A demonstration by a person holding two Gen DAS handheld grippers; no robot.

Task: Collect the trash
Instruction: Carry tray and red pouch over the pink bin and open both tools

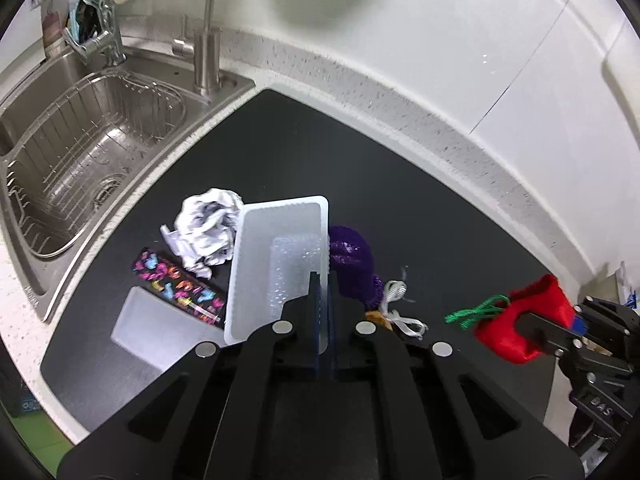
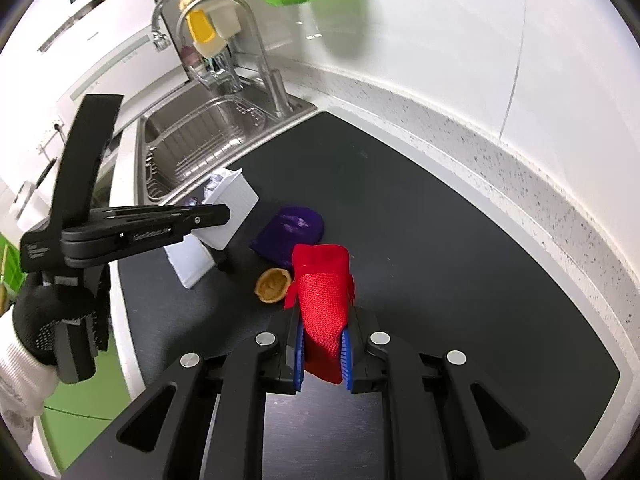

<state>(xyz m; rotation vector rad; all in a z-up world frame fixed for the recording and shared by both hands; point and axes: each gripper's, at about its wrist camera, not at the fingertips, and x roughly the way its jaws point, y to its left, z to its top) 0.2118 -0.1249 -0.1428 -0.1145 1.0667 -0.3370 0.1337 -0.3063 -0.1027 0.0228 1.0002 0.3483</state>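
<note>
Left wrist view: the left gripper (image 1: 323,300) sits at lower centre with its jaws pressed together on the near wall of a white plastic container (image 1: 276,264), which is clamped between them. To the container's left lie a crumpled white paper (image 1: 206,232), a colourful patterned wrapper (image 1: 180,286) and a white lid (image 1: 156,328), all on the dark mat (image 1: 320,152). A purple pouch (image 1: 352,264) lies just right of the container. At far right the right gripper (image 1: 560,328) pinches a red pouch (image 1: 524,320). A steel sink (image 1: 80,152) fills the upper left.

Right wrist view: the right gripper (image 2: 323,354), lower centre, is nearly closed, its blue pads squeezing the red pouch (image 2: 324,300). A nutshell-like brown piece (image 2: 274,285) lies just left of it, with the purple pouch (image 2: 290,236) beyond. At mid left, the left gripper (image 2: 224,216) holds the white container (image 2: 230,208) tilted, off the mat.
</note>
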